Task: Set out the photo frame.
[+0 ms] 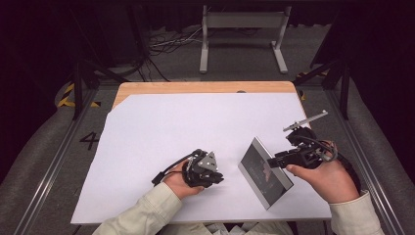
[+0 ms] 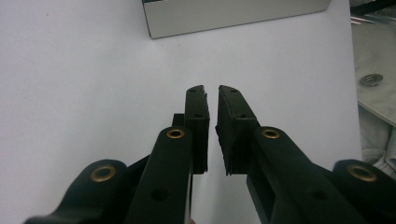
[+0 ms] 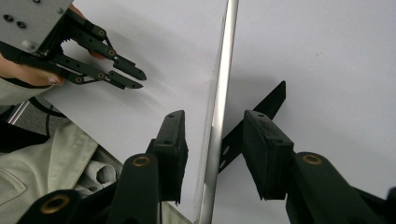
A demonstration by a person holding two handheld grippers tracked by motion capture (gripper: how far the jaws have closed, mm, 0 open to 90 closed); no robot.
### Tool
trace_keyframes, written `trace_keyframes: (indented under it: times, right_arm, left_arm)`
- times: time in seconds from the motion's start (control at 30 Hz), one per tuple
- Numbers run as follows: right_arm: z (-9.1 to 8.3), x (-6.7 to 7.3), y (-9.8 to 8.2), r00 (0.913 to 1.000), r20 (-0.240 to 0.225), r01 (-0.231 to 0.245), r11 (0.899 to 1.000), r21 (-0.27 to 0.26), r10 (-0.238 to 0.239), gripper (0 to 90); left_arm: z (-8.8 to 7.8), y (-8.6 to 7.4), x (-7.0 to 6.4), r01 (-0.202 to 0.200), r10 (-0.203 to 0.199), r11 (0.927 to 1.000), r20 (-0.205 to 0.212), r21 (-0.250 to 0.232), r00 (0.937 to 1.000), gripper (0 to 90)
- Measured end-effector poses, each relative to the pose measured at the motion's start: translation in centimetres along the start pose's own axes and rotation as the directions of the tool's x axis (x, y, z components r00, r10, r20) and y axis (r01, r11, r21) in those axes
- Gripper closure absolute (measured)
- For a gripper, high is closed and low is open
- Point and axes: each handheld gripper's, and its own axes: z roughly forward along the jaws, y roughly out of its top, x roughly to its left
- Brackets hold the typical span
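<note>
A silver-edged picture frame (image 1: 264,174) with a dark front stands tilted on the white sheet (image 1: 171,132), right of centre. My right gripper (image 1: 274,161) reaches it from the right. In the right gripper view its jaws (image 3: 214,115) stand open astride the frame's thin metal edge (image 3: 219,140), and the pads (image 3: 268,154) are clear of it. The frame's black stand (image 3: 264,109) shows behind that edge. My left gripper (image 1: 215,178) rests on the sheet left of the frame. Its jaws (image 2: 211,91) are a narrow gap apart with nothing between them, pointing at the frame (image 2: 233,16).
The white sheet covers most of a wooden table (image 1: 195,87). A grey metal stand (image 1: 242,22) and cables lie on the floor beyond the far edge. Metal rails (image 1: 49,161) run along both sides of the table.
</note>
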Motion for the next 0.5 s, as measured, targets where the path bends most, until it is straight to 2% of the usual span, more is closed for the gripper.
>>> trace_keyframes:
  times: [0.5]
  right_arm:
    - [1.7,0.0,-0.1,1.0,-0.003,-0.004,0.999,0.036,0.004,59.4]
  left_arm:
    - [0.0,0.0,0.0,0.002,-0.002,1.0,0.003,0.003,1.0,82.6]
